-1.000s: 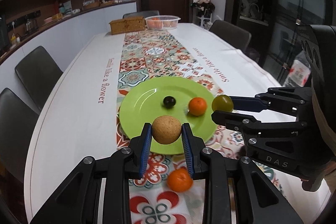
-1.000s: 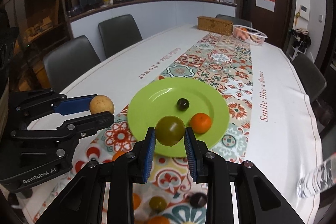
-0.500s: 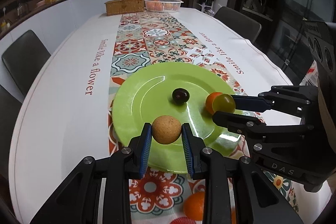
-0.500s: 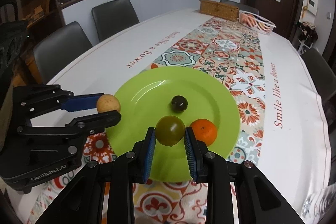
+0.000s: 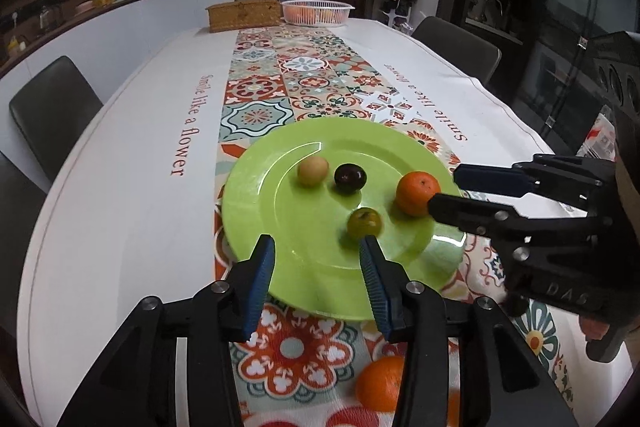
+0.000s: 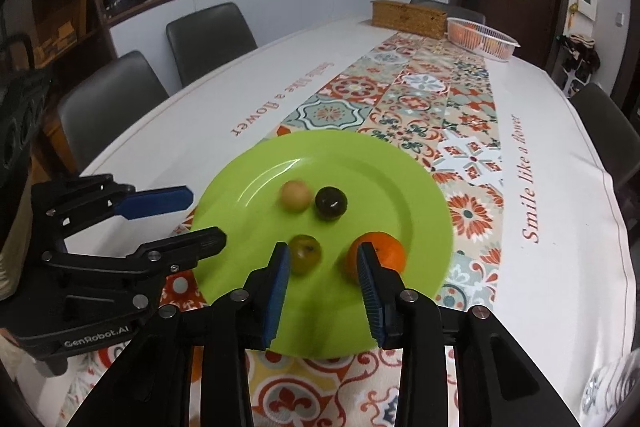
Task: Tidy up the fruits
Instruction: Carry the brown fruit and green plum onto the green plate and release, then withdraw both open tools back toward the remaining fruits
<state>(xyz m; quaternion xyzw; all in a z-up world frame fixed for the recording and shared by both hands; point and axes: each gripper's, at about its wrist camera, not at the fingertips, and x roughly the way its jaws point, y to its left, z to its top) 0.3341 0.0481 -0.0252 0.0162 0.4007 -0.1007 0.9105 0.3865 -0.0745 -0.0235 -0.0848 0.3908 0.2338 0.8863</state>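
A green plate on the patterned runner holds a tan fruit, a dark plum, an orange and a green fruit. My left gripper hovers over the plate's near rim; its jaws are opening and nothing is between them. My right gripper is also opening. The blurred green fruit lies on the plate just past its left finger, free of the pads. The orange sits by its right finger. The tan fruit touches the plum.
A loose orange lies on the runner near me. A wicker box and a white basket of oranges stand at the table's far end. Grey chairs line both sides. A clear bottle stands at the right edge.
Both grippers have opened and let go. The tan fruit rolled across the plate to beside the plum. The green fruit dropped onto the plate near the orange.
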